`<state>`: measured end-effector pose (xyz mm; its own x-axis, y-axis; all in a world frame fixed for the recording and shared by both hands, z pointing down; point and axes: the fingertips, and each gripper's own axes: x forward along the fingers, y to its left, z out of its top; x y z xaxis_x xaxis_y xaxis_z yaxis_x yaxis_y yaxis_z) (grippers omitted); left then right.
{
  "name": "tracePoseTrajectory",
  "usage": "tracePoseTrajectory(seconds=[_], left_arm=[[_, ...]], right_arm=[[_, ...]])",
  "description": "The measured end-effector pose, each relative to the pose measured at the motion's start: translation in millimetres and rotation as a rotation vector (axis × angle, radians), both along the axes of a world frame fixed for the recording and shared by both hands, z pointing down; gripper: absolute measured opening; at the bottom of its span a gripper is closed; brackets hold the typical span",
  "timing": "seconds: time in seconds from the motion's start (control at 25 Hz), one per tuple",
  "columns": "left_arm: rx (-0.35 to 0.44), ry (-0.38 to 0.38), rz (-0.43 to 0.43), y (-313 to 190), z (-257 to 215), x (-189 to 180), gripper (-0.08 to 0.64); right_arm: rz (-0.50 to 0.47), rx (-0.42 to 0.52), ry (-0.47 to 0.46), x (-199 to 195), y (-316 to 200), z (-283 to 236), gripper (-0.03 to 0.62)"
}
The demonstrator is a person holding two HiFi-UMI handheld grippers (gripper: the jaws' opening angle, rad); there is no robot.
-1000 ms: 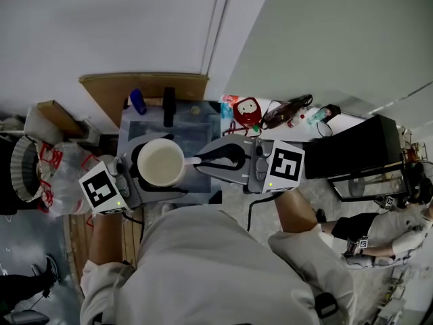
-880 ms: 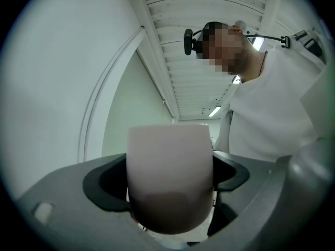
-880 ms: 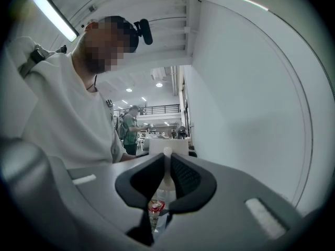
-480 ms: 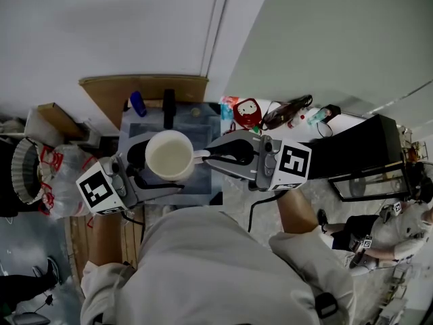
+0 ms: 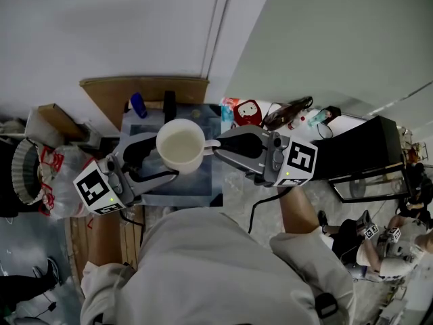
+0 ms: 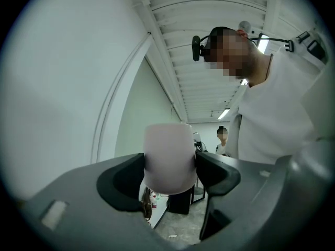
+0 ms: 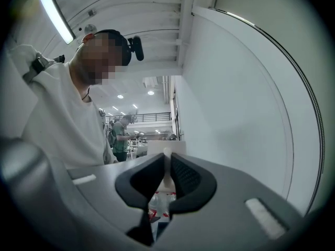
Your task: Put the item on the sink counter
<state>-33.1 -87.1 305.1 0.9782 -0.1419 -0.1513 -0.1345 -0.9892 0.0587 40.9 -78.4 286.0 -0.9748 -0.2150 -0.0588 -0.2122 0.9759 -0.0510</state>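
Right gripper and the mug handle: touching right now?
Touching. The right gripper view shows the right gripper with both jaws closed on the thin white handle of the mug, with no gap on either side.

We see a big work hall: long roof lights [image 7: 56, 15], a far railing [image 7: 141, 117], people [image 7: 120, 135] working, a small sink [image 5: 206, 181].

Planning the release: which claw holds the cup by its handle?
The right claw, shut on the thin handle. The left claw has just been closing on the round body of the cup instead.
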Motion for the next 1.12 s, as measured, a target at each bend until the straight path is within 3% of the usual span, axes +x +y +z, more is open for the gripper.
tracePoseTrajectory(seconds=[0.6, 0.8, 1.12], left_arm=[[-0.011, 0.017, -0.057, -8, -1, -9, 0.163], [-0.019, 0.023, -0.084, -11, -2, -15, 0.006], [-0.011, -0.005, -0.078, -7, 0, -11, 0.006]], right_arm=[[0.067, -0.002, -0.034, 18, -12, -3, 0.041], [0.093, -0.003, -0.040, 20, -18, -1, 0.041], [0.173, 0.004, -0.026, 30, -38, 7, 0.041]])
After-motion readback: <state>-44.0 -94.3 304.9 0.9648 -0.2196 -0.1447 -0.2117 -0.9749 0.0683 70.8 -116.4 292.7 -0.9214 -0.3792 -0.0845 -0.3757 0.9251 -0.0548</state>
